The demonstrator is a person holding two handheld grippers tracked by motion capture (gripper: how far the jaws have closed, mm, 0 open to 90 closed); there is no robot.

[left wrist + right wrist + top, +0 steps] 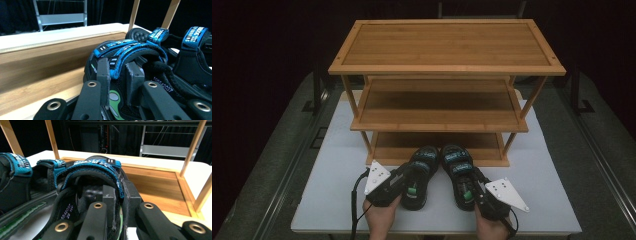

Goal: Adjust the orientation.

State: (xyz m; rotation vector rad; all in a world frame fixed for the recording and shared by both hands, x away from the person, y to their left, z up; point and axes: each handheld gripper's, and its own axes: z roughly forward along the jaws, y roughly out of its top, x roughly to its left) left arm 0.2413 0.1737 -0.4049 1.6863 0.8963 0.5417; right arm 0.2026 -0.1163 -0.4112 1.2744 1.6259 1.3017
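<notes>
The left sandal and right sandal lay side by side on the tabletop, toes at the front edge of the wooden shoe rack's bottom shelf. My left gripper had its fingers clamped on the left sandal's blue strap; my right gripper pinched the right sandal's strap the same way.
</notes>
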